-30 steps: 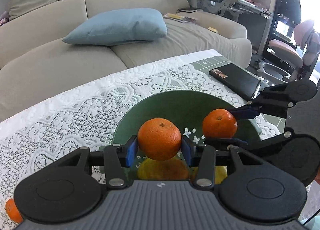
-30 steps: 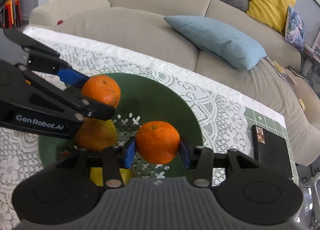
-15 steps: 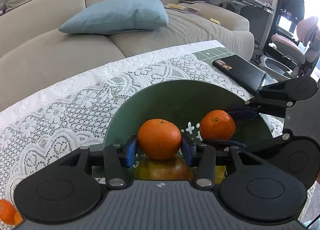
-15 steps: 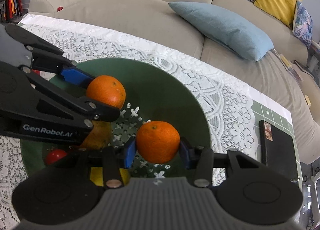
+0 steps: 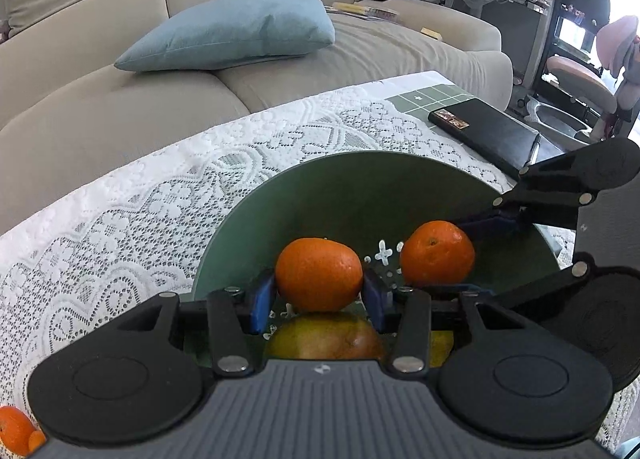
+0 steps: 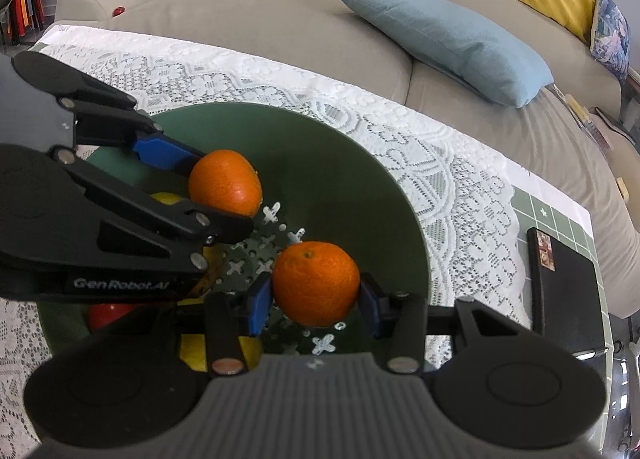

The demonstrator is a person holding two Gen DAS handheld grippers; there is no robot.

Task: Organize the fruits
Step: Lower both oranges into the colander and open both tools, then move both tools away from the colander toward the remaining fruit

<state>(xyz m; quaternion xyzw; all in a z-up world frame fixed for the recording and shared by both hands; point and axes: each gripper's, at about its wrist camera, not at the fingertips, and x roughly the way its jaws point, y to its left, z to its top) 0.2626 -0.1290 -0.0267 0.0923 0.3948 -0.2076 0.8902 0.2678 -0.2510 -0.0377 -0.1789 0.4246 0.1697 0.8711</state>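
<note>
Two oranges hang over a green bowl (image 5: 360,169) on a white lace cloth. My left gripper (image 5: 319,296) is shut on one orange (image 5: 319,273), its blue pads pressed to both sides. Just right of it, my right gripper (image 5: 460,255) grips the other orange (image 5: 437,253). In the right wrist view the right gripper (image 6: 316,304) holds its orange (image 6: 316,283) above the bowl's (image 6: 360,163) perforated bottom, and the left gripper (image 6: 216,187) holds its orange (image 6: 225,182) to the left. A yellow-red fruit (image 5: 324,341) lies in the bowl under the left gripper.
A red fruit (image 6: 106,315) and yellow fruits (image 6: 196,355) lie in the bowl's near side. Another orange (image 5: 14,429) sits on the cloth at the lower left. A black case (image 5: 486,131) lies at the table's right end. A beige sofa with a blue cushion (image 5: 232,31) stands behind the table.
The left gripper has sunk a little toward the bowl with its orange. The right gripper has tipped slightly downward, and the red fruit has come into its view. Both grips are unchanged.
</note>
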